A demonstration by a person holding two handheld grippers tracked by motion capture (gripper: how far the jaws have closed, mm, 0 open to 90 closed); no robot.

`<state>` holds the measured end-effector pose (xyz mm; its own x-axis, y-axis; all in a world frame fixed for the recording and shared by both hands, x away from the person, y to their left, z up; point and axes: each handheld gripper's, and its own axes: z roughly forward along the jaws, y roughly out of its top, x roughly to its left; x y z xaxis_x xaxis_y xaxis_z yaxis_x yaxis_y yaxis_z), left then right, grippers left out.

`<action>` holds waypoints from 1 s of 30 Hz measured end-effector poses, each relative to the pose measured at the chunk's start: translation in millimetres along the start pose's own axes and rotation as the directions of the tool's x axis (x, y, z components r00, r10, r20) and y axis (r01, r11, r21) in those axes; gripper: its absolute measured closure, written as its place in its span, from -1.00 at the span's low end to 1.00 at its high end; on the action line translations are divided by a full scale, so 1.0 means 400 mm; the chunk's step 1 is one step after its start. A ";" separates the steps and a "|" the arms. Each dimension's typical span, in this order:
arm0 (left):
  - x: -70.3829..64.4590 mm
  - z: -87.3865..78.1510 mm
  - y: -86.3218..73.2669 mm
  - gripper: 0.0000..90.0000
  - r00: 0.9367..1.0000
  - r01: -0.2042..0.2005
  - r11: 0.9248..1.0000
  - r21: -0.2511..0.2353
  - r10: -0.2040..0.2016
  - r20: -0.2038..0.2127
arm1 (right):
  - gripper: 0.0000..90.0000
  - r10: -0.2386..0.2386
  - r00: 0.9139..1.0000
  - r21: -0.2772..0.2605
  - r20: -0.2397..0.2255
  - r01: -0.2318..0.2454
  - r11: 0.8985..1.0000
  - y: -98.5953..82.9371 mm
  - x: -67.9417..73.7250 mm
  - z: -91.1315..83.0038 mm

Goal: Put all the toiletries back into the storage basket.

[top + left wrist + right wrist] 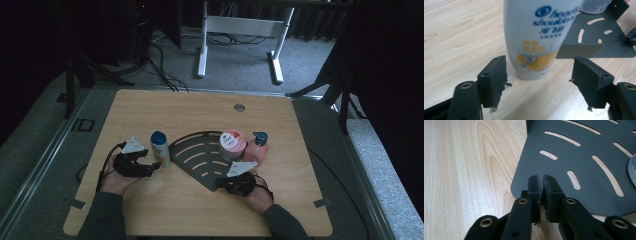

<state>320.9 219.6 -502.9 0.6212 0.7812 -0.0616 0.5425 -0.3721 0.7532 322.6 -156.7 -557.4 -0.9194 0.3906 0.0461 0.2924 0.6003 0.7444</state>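
On the wooden surface point(150, 210), the shampoo bottle point(536, 37) stands upright just left of the slotted tray point(579, 165). Our left gripper point(539, 75) has its fingers spread wide, holding nothing; we should advance squarely before closing. Our right gripper point(542, 182) pinches the tray's corner.

Table point(150, 210) is pale wood-grain laminate, smooth w/ a soft sheen. Corner shelf plate point(579, 157) looks like sheet metal, matt dark grey coat, slots cut clean. Shampoo bottle point(539, 37) is white plastic, glossy, w/ printed blue and orange label. Left gripper point(537, 75) jaws are matt black plastic, pads rough and frayed at the edges; same on right gripper point(542, 182). Pink pump bottle point(256, 148) is shiny plastic.
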 end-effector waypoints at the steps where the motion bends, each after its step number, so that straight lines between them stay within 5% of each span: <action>1: 0.003 0.002 0.003 -0.40 1.000 -0.003 1.000 0.001 0.003 0.001 | 0.87 0.000 1.000 0.000 0.000 0.000 1.000 0.000 0.000 0.000; 12: 0.021 0.021 0.024 -0.52 1.000 -0.003 1.000 -0.004 0.003 -0.001 | 0.87 0.002 1.000 -0.002 -0.001 -0.002 1.000 0.001 0.000 0.001; 30: 0.024 0.054 0.057 -0.45 0.997 -0.074 0.997 -0.017 0.075 0.032 | 0.86 0.000 1.000 -0.002 -0.002 0.000 1.000 0.001 0.000 0.002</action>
<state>351.2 207.8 -500.6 0.6776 0.7350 -0.0260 0.4853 -0.4203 0.7667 323.1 -156.0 -557.5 -0.9201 0.3888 0.0473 0.2914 0.5988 0.7460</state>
